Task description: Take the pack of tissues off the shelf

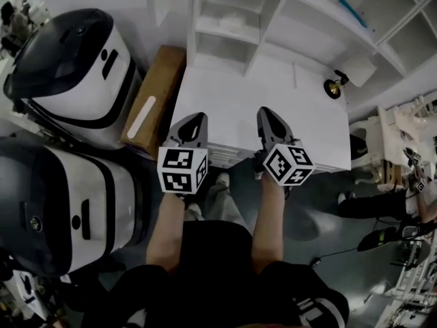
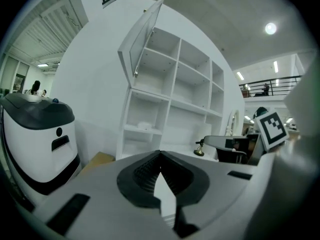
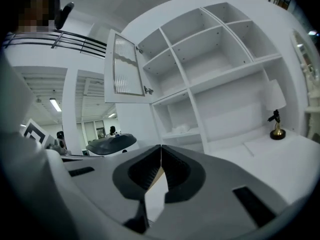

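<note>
The pack of tissues (image 1: 229, 23) is a small white bundle lying on a lower shelf of the white shelf unit (image 1: 259, 46); it also shows as the tissues (image 2: 144, 125) and the tissues (image 3: 181, 129) in the gripper views. My left gripper (image 1: 197, 119) and right gripper (image 1: 268, 113) hover side by side over the near edge of the white counter (image 1: 225, 101), well short of the shelf. Both point toward the shelf unit. The left gripper (image 2: 160, 154) has its jaw tips together with nothing between them, and so does the right gripper (image 3: 161, 148).
Two large white-and-black machines (image 1: 75, 67) (image 1: 61, 203) stand at the left, with a cardboard box (image 1: 153, 101) beside the counter. A small brass-footed lamp (image 1: 332, 87) sits at the counter's right. An upper cabinet door (image 2: 145, 39) hangs open.
</note>
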The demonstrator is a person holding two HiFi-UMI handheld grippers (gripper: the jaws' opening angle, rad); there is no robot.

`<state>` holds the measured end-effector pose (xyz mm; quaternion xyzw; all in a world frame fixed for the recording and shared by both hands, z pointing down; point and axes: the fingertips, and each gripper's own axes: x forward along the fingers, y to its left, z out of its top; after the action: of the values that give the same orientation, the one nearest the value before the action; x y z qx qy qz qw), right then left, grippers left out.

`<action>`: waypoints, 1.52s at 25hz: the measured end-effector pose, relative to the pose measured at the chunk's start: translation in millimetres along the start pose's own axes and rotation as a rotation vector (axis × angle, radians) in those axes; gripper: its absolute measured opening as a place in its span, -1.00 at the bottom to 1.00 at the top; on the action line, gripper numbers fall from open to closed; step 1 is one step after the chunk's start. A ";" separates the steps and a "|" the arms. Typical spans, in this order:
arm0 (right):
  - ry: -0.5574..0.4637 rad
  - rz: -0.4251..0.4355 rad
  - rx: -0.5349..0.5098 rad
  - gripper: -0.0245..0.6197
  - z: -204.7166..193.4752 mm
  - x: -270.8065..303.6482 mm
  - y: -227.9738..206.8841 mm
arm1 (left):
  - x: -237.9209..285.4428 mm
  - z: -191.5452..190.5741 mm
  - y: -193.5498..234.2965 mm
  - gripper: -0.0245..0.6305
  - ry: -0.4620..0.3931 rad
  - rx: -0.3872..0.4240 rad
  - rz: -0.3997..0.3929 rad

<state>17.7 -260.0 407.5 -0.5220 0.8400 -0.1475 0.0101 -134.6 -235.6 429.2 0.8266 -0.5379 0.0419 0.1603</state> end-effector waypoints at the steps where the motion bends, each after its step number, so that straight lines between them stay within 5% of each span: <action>1: 0.009 0.013 0.011 -0.86 -5.2 4.0 -2.0 | 2.1 -3.9 3.2 -0.89 0.019 0.007 0.015; 9: 0.050 0.204 -0.041 -0.86 -6.5 48.1 14.5 | 33.9 11.2 26.7 -0.89 0.026 0.001 0.081; 15: -0.002 0.021 -0.146 -0.86 46.0 65.0 -66.6 | 77.1 43.2 3.9 -0.89 -0.004 0.069 0.035; 19: -0.010 0.074 -0.253 -0.86 70.1 85.5 -70.4 | 111.9 68.7 -2.9 -0.89 -0.035 0.076 0.046; 26: -0.083 0.119 -0.267 -0.86 119.5 105.4 -106.1 | 155.1 101.9 -15.6 -0.89 -0.077 0.094 0.066; 30: -0.093 0.142 -0.253 -0.86 121.7 125.1 -131.1 | 175.7 93.4 -23.7 -0.89 -0.070 0.106 0.083; 38: -0.086 0.214 -0.252 -0.86 112.1 173.8 -114.9 | 188.4 97.1 5.0 -0.89 -0.059 0.086 0.151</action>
<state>58.2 -486.8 353.8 -0.4328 0.9013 -0.0165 -0.0036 -70.4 -432.5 384.0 0.7907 -0.6007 0.0527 0.1052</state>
